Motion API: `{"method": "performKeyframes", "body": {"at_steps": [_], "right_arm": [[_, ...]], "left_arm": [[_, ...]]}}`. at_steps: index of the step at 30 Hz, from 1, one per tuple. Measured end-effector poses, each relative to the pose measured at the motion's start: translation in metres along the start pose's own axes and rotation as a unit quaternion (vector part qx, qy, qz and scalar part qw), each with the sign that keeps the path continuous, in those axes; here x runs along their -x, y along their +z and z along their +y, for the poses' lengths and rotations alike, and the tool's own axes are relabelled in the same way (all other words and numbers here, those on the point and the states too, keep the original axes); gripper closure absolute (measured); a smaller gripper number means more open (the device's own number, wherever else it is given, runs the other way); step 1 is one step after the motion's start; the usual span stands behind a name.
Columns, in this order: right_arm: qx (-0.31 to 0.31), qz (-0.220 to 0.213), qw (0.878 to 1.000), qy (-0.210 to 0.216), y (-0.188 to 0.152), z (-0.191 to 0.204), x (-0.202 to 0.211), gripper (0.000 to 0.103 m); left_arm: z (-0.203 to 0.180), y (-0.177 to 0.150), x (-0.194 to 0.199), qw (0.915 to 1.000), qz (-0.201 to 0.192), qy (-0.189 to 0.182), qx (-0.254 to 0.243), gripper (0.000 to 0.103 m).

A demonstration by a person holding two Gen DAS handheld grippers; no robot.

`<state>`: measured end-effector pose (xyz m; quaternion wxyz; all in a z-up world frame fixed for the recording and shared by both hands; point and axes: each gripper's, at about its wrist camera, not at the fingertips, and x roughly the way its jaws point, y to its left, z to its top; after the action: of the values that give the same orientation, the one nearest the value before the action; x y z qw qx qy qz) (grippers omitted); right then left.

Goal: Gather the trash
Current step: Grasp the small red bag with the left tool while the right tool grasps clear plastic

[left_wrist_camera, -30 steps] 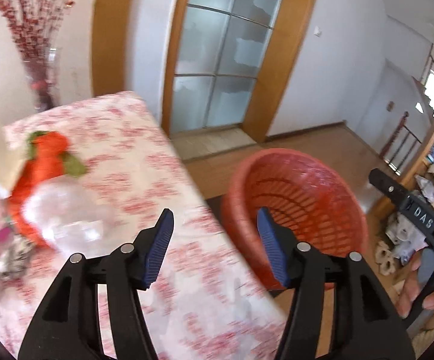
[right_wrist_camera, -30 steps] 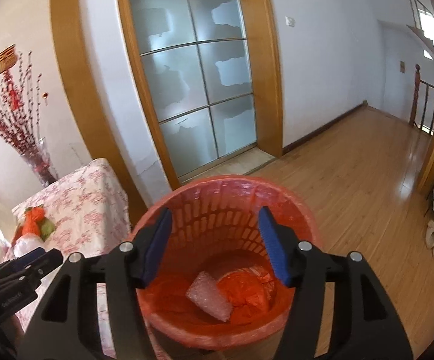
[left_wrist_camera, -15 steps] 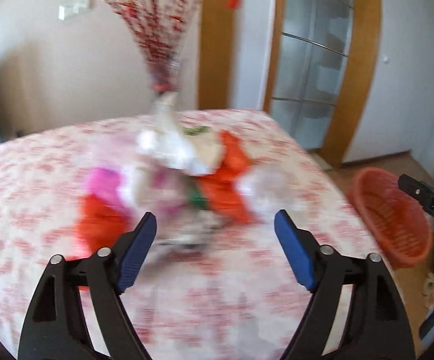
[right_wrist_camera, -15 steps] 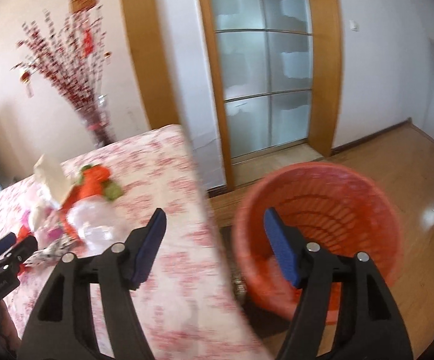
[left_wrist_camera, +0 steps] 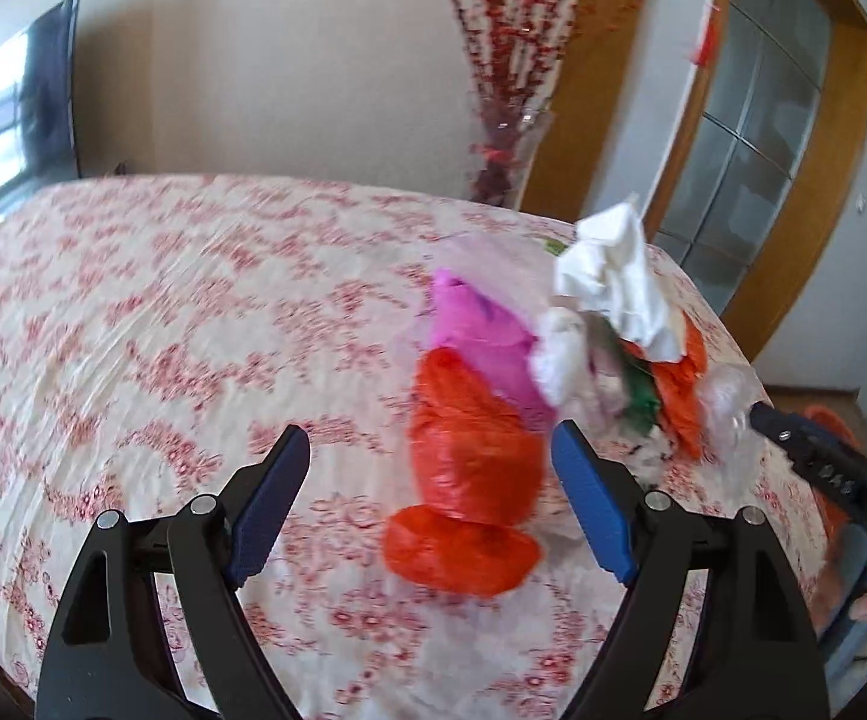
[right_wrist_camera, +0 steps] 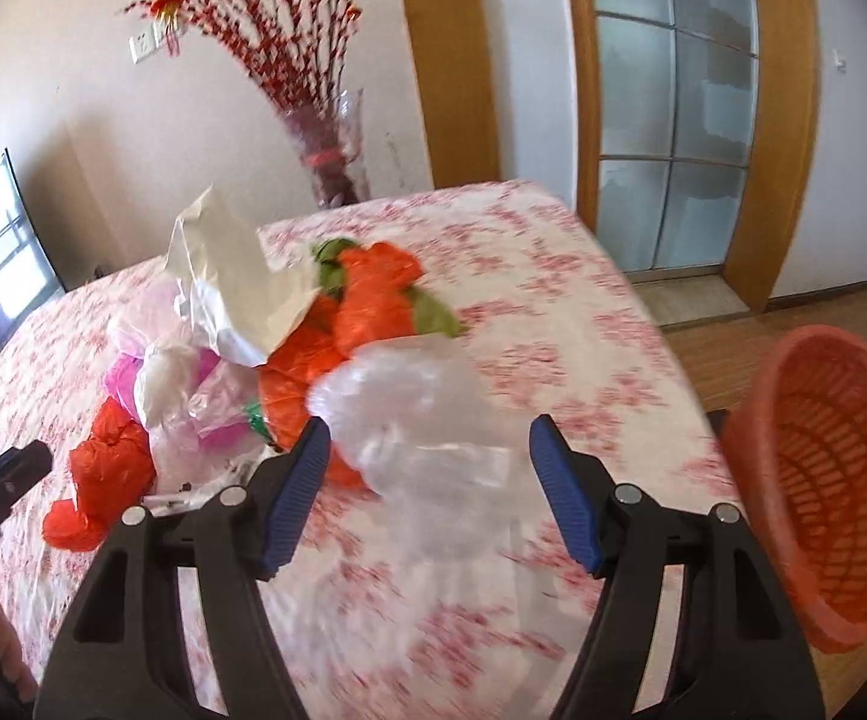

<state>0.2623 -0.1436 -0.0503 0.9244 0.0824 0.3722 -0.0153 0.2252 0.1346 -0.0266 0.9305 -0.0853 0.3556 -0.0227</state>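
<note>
Both your grippers hang over the surface [left_wrist_camera: 133, 312] with jaws wide open, holding nothing. Your left gripper [left_wrist_camera: 433, 501] has the red bag [left_wrist_camera: 469, 480] between its blue pads, not touching it; the pink bag [left_wrist_camera: 481, 336] and white paper [left_wrist_camera: 619, 282] lie just behind. Your right gripper [right_wrist_camera: 427, 489] frames the clear bag [right_wrist_camera: 415, 420], which lies beside the orange bag [right_wrist_camera: 367, 300] in the trash pile. The basket [right_wrist_camera: 823, 510] stands tilted off the surface's right edge, above the wooden floor [right_wrist_camera: 823, 312]
</note>
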Motion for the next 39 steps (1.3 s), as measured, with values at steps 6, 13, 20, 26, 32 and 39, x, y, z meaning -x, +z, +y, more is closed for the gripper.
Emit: {"method": "performKeyframes", "body": {"at_steps": [6,13,20,26,32,39], "right_arm": [[-0.013,0.047,0.999,-0.006,-0.004,0.003,-0.036,0.038],[-0.018,0.051,0.999,0.003,-0.012,-0.005,-0.034,0.067],[-0.022,0.04,0.999,0.005,-0.012,-0.015,-0.019,0.079],[-0.017,0.035,0.999,-0.005,-0.016,-0.021,-0.008,0.079],[-0.02,0.036,0.999,-0.01,-0.018,-0.029,-0.004,0.079],[-0.019,0.033,0.999,-0.013,-0.019,-0.032,0.001,0.079]], "left_arm": [[0.011,-0.002,-0.004,0.9999,0.005,-0.005,0.008,0.021],[0.007,-0.004,-0.015,0.9997,0.014,-0.021,0.001,0.021],[-0.006,-0.003,-0.032,0.9988,0.037,-0.03,-0.001,0.021],[-0.014,-0.005,-0.042,0.9983,0.051,-0.028,-0.004,0.021],[-0.015,-0.007,-0.054,0.9971,0.072,-0.023,0.004,0.023],[-0.01,-0.008,-0.061,0.9944,0.091,-0.049,0.024,0.052]]}}
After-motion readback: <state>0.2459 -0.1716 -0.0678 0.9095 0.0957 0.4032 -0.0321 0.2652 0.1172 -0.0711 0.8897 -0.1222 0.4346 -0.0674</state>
